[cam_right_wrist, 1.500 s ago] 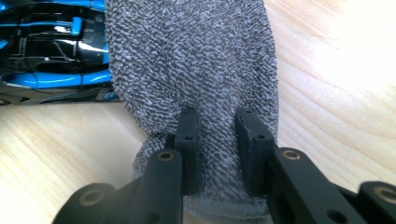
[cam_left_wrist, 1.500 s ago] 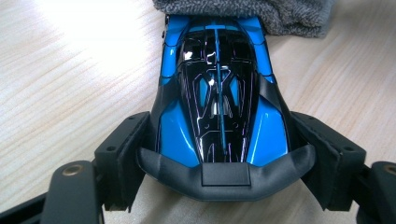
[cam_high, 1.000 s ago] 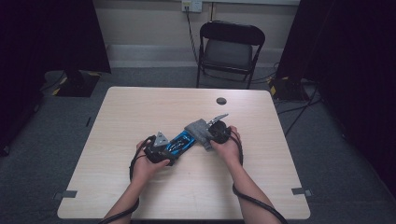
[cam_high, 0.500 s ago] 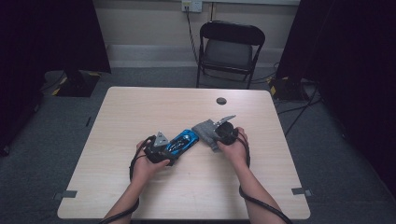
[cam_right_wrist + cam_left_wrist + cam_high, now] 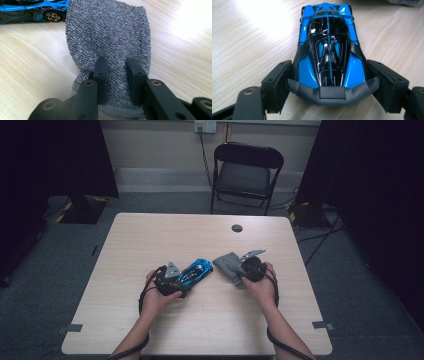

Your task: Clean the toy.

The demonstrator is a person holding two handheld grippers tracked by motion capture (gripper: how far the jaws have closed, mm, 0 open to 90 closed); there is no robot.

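Observation:
A blue and black toy car (image 5: 196,270) lies on the table (image 5: 165,235), nose pointing up and right. My left gripper (image 5: 178,280) is shut on its rear end; in the left gripper view the two pads press the sides of the car (image 5: 328,47) at the tail, with the gripper (image 5: 330,86) low over the wood. A grey knitted cloth (image 5: 227,264) lies just right of the car's nose. My right gripper (image 5: 241,271) is shut on the cloth's near end. The jaws pinch a fold of the cloth (image 5: 107,30) at the gripper (image 5: 115,68), and the car (image 5: 32,10) sits at the upper left.
A small black round disc (image 5: 237,228) is set in the tabletop near the far edge. A black folding chair (image 5: 247,170) stands beyond the table. Cables trail from both grippers over the near edge.
My right gripper has drawn the grey cloth to the right, away from the car, so a gap shows between them. The left gripper and car have stayed put.

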